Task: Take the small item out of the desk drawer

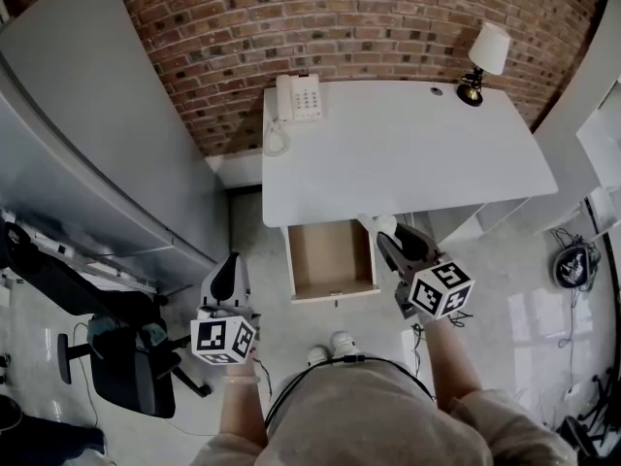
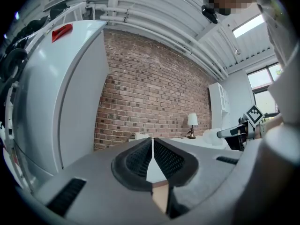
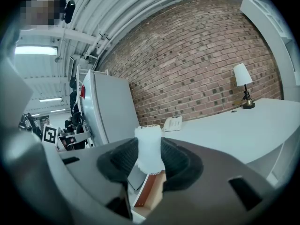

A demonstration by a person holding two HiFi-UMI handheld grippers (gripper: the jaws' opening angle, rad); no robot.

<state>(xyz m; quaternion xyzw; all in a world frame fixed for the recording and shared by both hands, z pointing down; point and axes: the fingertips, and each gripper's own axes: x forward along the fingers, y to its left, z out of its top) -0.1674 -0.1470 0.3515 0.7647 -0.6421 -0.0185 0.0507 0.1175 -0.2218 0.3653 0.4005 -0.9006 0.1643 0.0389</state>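
A small white item (image 3: 149,149), a ragged-edged cylinder, stands upright between the pads of my right gripper (image 3: 149,156), which is shut on it. In the head view the right gripper (image 1: 381,234) holds the item (image 1: 368,224) just right of the open drawer (image 1: 330,256), at the desk's front edge. The wooden drawer shows nothing inside. My left gripper (image 1: 231,262) hangs left of the drawer over the floor, away from the desk. Its jaws (image 2: 153,146) are shut and hold nothing.
The white desk (image 1: 408,153) carries a white telephone (image 1: 299,98) at its back left and a small lamp (image 1: 482,61) at its back right. A grey cabinet (image 1: 87,124) stands to the left, with an office chair (image 1: 126,357) at lower left. A brick wall lies behind.
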